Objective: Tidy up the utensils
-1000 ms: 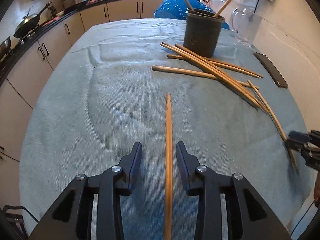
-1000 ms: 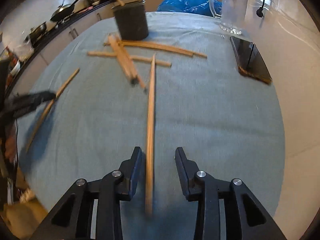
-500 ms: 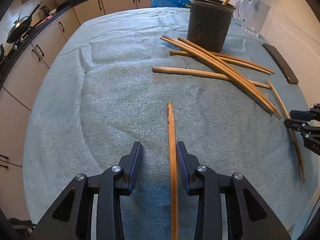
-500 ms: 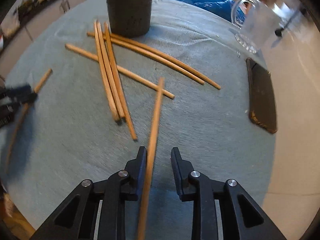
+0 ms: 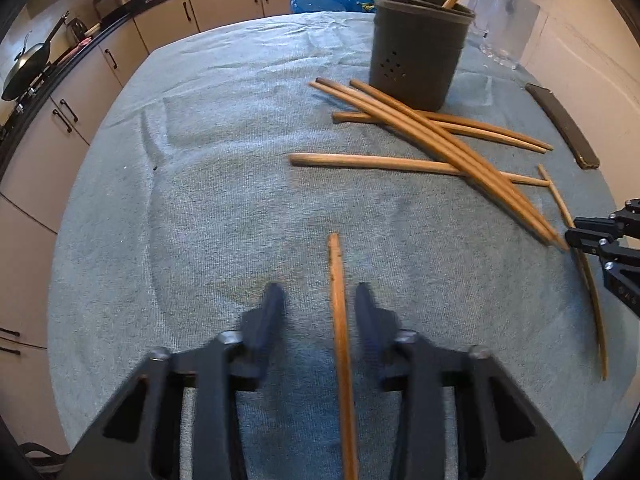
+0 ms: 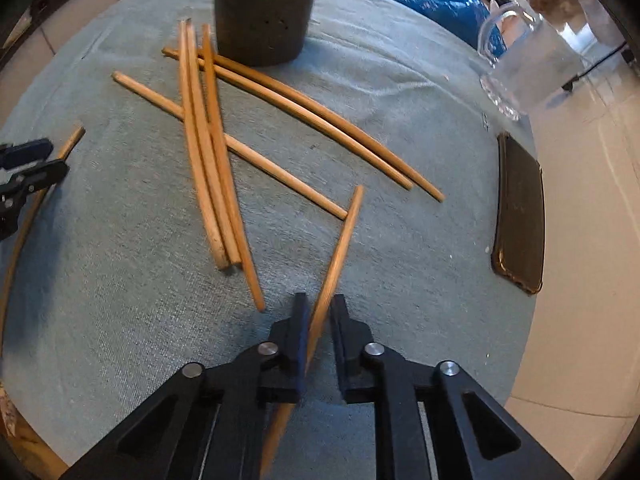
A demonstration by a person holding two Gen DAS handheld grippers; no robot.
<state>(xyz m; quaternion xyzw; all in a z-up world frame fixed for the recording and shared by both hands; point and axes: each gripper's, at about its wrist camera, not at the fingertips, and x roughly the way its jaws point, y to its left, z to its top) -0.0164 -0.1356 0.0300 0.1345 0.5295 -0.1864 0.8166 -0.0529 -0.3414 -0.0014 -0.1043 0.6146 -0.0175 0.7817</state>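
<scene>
- Two grippers worked over a tabletop (image 5: 224, 184) covered in grey-blue towel.
- Left gripper (image 5: 320, 304) had its jaws apart, a chopstick (image 5: 338, 320) lying between them nearer the right finger; contact could not be told, and motion blur softened the fingers. The stick's near end ran off the bottom edge.
- Right gripper (image 6: 319, 316) had its jaws nearly together around a second chopstick (image 6: 340, 244), tilted, its tip beside the loose pile; whether both pads pressed it was unclear, and its rear end was hidden under the gripper.
- Six more sticks (image 6: 208, 168) lay crossed before the holder (image 6: 264, 12), whose top was cut off in the right view.
- In the left view the holder (image 5: 416, 52) held two sticks, tops cropped.
- A phone (image 6: 520, 216) lay near the right edge, a glass jug (image 6: 528, 64) beyond it.
</scene>
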